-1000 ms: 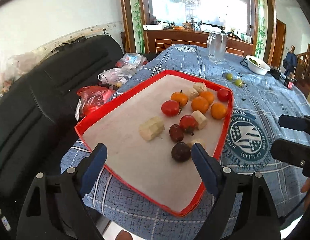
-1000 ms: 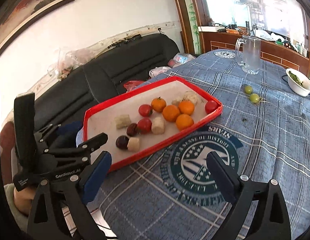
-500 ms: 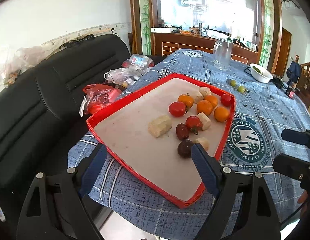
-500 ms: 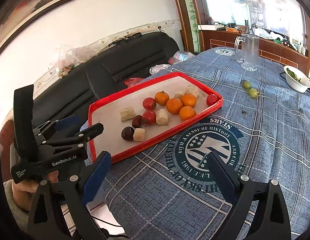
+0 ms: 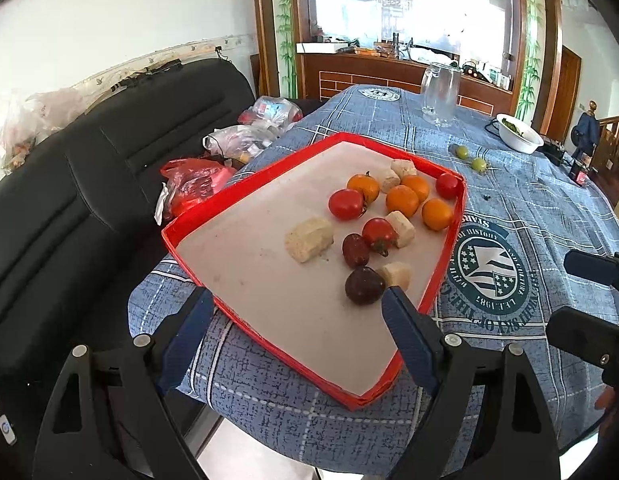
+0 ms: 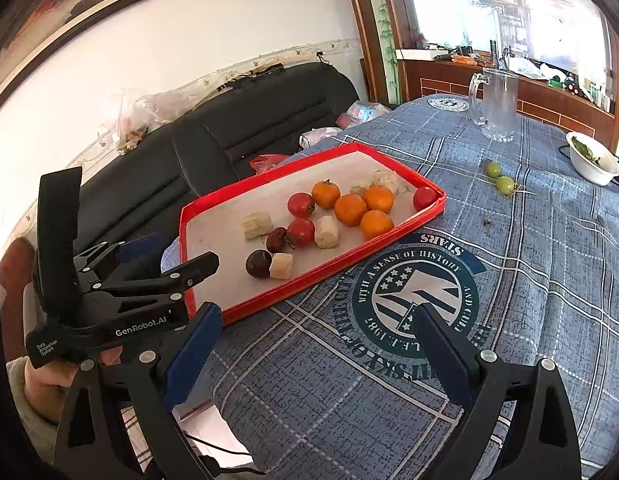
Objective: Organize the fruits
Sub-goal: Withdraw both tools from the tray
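A red tray (image 5: pixel 245 328) (image 6: pixel 389 160) lies on the blue table corner. It holds several orange fruits (image 5: pixel 402 201) (image 6: pixel 350 209), red tomatoes (image 5: pixel 345 204) (image 6: pixel 300 205), two dark plums (image 5: pixel 364 286) (image 6: pixel 258 263) and pale cubes (image 5: pixel 308 239) (image 6: pixel 256 225). Two green fruits (image 5: pixel 470 159) (image 6: pixel 499 177) lie on the cloth beyond the tray. My left gripper (image 5: pixel 297 336) is open and empty, above the tray's near edge. My right gripper (image 6: pixel 313 356) is open and empty, over the cloth emblem (image 6: pixel 415 296) right of the tray.
A glass pitcher (image 5: pixel 439 94) (image 6: pixel 497 104) and a white bowl (image 5: pixel 519 134) (image 6: pixel 593 158) stand far on the table. A black sofa (image 5: pixel 89 184) with plastic bags (image 5: pixel 197 184) runs along the left. The table edge drops off just below the tray.
Both grippers have pulled back from the tray, which now looks farther away. Both stay open and empty. The fruits have not moved.
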